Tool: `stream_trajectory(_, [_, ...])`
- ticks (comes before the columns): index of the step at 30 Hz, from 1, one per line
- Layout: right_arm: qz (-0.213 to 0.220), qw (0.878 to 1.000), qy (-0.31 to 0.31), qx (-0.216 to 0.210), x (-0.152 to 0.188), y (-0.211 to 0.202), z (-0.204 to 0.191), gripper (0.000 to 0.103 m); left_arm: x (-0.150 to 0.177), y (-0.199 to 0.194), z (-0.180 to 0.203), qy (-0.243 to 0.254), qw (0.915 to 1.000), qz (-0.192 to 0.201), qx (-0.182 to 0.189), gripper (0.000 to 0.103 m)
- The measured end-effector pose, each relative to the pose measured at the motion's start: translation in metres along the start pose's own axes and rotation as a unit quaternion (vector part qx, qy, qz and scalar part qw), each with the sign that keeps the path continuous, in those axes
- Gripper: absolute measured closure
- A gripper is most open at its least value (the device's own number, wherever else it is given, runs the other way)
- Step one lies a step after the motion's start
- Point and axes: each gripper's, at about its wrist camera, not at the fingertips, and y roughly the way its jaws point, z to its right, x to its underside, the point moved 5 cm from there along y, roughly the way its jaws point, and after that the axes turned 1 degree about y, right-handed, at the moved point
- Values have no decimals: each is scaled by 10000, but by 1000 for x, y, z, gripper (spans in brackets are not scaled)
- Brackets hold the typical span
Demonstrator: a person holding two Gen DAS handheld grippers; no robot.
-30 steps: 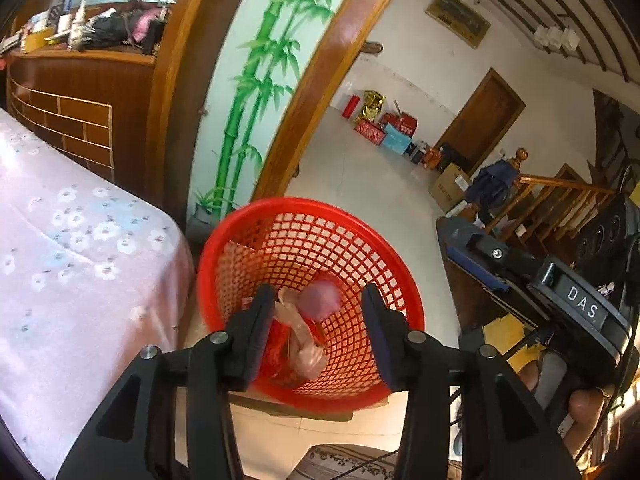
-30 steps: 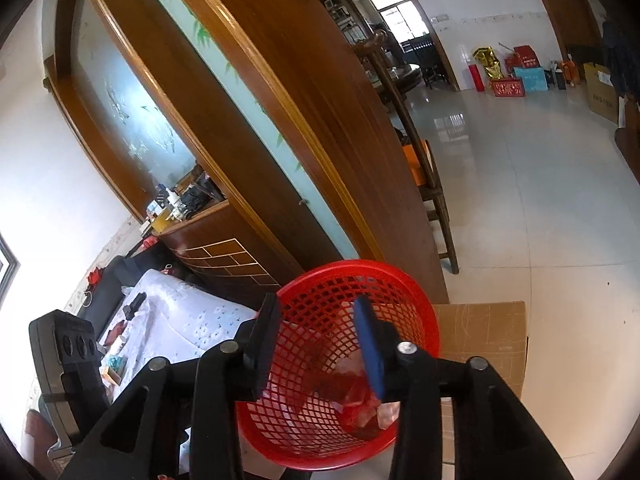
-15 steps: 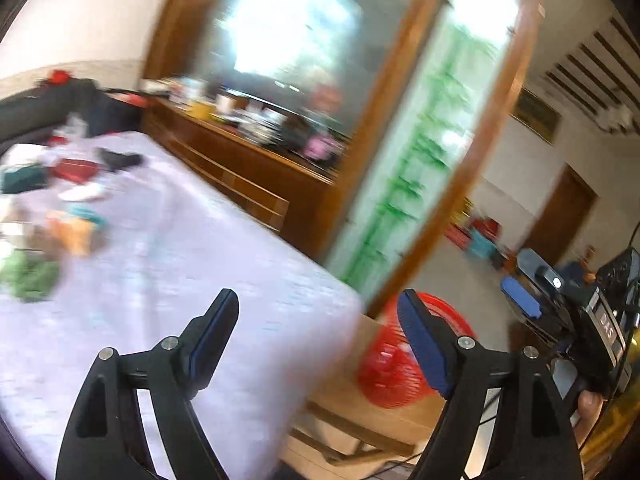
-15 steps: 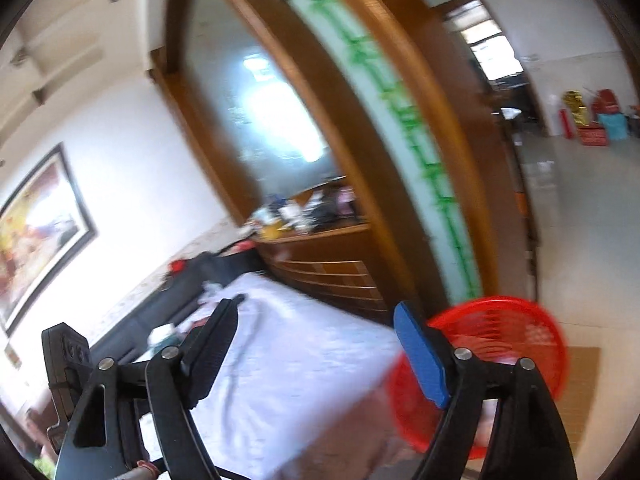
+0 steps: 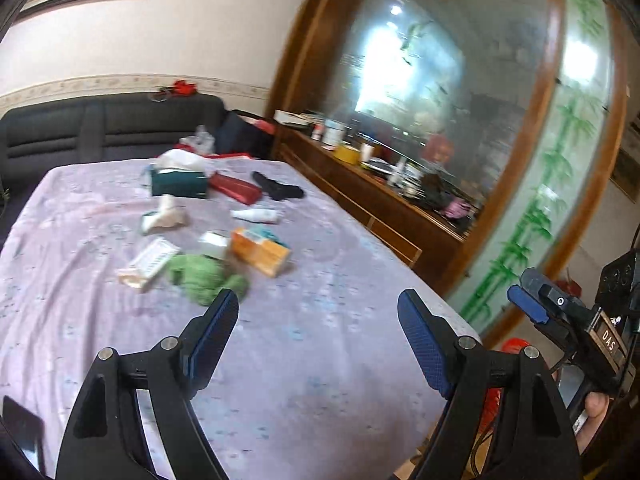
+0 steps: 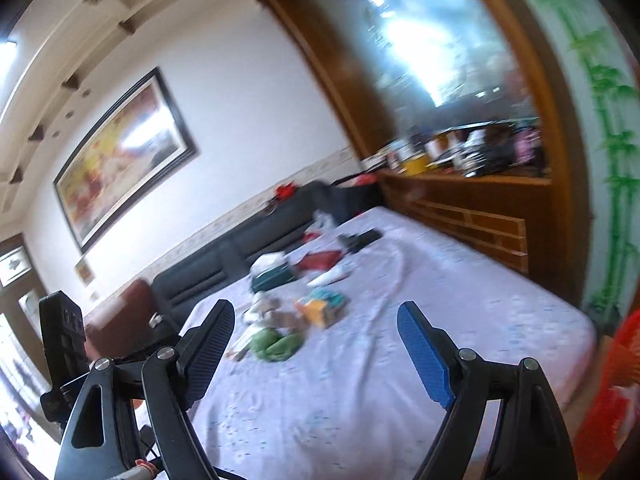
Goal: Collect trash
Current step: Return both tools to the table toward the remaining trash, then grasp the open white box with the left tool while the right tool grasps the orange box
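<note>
- Trash in a loose cluster on the far-left part of a lilac-clothed counter (image 5: 340,352): crumpled green wad (image 5: 206,276) nearest, flat white carton (image 5: 148,264) just beside it, orange box (image 5: 260,254) just behind.
- Further back on the same cloth: crumpled white paper (image 5: 166,216), white tube (image 5: 256,215), teal tissue box (image 5: 178,184), red pouch (image 5: 236,189), black sock-like thing (image 5: 278,190). Hard to tell which of these count as trash.
- Left gripper (image 5: 318,298) above the near part of the counter, aimed toward the cluster; fingers wide apart after just opening, nothing between them.
- Right gripper (image 6: 316,307) likewise aimed at the cluster; fingers wide apart, just opened further, empty.
- Step in hand, as a judgement: approach for a pick, both grippers free.
- Next move probably calls for a reach forward and down, fingers astride the green wad, then a gentle squeeze on something soft.
- Red mesh basket (image 6: 616,360) low at the right, past the counter's corner, well apart from the cluster.
- Around: dark sofa (image 5: 112,128) behind the counter, cluttered wooden sideboard (image 5: 380,188), glass panel with painted bamboo.
- Nothing in the path to the wad; white carton close enough to be dragged along.
</note>
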Motion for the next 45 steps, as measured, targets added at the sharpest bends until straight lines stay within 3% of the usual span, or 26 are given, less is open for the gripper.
stream_trajectory(8, [-571,9974,-297,-325,8,81,-25,16,-9,9,-34,-106,9992,-69,-377,22])
stream_trajectory(14, [-891,9943,-268,-522,15,121,-28,16,-7,35,-48,-94,9983,-367,-451,22])
stream_trajectory(24, [-1408,9861,-342,-818,13,191,-25,16,-19,99,-72,42,9942,-934,-525,22])
stream_trajectory(30, [-1769,9792,-220,-968,17,244,-22,16,-26,145,-90,71,9892,-1245,-775,22])
stream_trajectory(40, [-2178,9717,181,-901,25,350,17,18,-24,220,-110,506,9773,-1665,-1209,23])
stream_trajectory(45, [-2271,9703,212,-805,42,370,27,24,-21,238,-114,439,9772,-1732,-1150,26])
